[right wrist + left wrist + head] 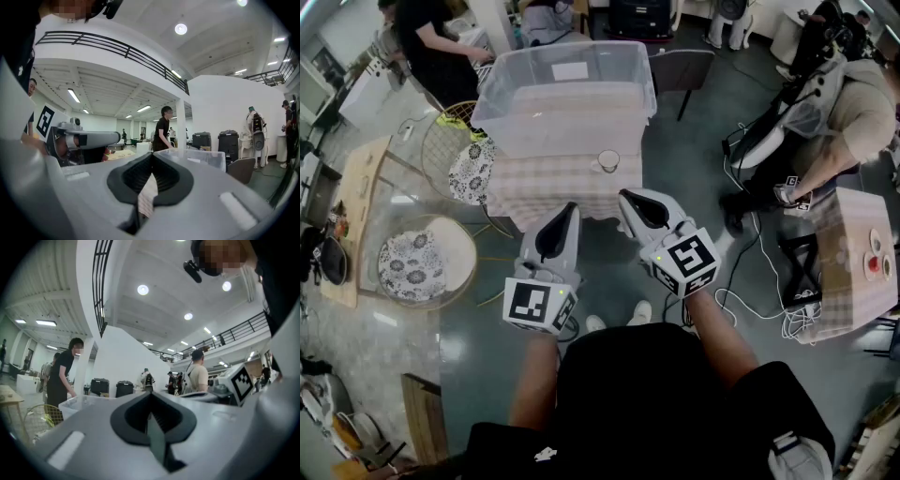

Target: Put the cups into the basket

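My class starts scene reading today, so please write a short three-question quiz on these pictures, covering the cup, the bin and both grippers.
1. True or false: the cup is already inside the clear bin.
2. Where does the cup stand? A) on the checked tablecloth, in front of the bin; B) on the floor; C) between the right gripper's jaws.
3. Fill in: the left gripper and the right gripper both have their jaws ____.
Key: 1 false; 2 A; 3 shut.
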`<state>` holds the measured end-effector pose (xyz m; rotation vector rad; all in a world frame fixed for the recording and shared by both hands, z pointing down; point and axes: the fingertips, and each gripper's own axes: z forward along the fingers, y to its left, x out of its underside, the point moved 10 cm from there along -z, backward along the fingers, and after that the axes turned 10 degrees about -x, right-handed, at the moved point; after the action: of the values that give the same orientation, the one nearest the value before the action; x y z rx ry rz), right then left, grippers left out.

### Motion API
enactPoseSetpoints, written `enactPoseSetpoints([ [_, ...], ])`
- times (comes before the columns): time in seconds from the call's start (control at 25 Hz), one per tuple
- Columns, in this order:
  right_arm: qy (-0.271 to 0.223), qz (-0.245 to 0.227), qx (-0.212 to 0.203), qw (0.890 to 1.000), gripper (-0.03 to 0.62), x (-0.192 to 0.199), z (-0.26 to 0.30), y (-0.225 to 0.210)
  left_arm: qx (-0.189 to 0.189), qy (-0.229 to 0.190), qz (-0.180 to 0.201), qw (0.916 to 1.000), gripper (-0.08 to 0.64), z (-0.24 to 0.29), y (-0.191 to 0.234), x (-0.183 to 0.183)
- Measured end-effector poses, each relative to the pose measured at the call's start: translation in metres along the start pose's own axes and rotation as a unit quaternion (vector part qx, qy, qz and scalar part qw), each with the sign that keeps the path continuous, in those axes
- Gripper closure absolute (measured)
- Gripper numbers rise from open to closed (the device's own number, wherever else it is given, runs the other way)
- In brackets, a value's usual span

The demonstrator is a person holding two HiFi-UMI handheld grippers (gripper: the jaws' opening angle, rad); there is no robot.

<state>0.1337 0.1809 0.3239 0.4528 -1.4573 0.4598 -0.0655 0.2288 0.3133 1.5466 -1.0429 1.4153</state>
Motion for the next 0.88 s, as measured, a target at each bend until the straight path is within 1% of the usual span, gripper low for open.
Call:
enactPoseSetpoints([
  [0.12, -0.002, -0.002, -0.003, 1.000, 0.592, -0.002, -0.003, -0.001, 0.008, -0.001, 0.001, 1.0000, 0.574, 0.003, -0.004, -0.002],
  [0.2, -0.005, -0.004, -0.013, 1.000, 0.592, -0.002, -0.005, -0.002, 0.008, 0.000, 0.001, 1.0000, 0.574, 0.004, -0.006, -0.002],
  [0.36, -0.010, -0.011, -0.024, 1.000, 0.591, -0.001, -0.011, -0.007, -0.001, 0.005, -0.001, 1.0000, 0.574, 0.008, -0.015, -0.002],
  [0.48, -0.013, -0.003, -0.030, 0.999, 0.591, 0.000, -0.016, -0.012, -0.005, 0.005, -0.003, 1.0000, 0.574, 0.011, -0.023, -0.001],
  [0.64, -0.016, 0.000, -0.035, 0.999, 0.591, 0.002, -0.023, -0.018, -0.008, 0.002, -0.017, 0.9998, 0.574, 0.013, -0.032, -0.001],
  [0.88, -0.019, 0.005, -0.044, 0.999, 0.591, 0.007, -0.039, -0.030, -0.021, 0.006, -0.011, 0.9997, 0.574, 0.018, -0.052, 0.001],
])
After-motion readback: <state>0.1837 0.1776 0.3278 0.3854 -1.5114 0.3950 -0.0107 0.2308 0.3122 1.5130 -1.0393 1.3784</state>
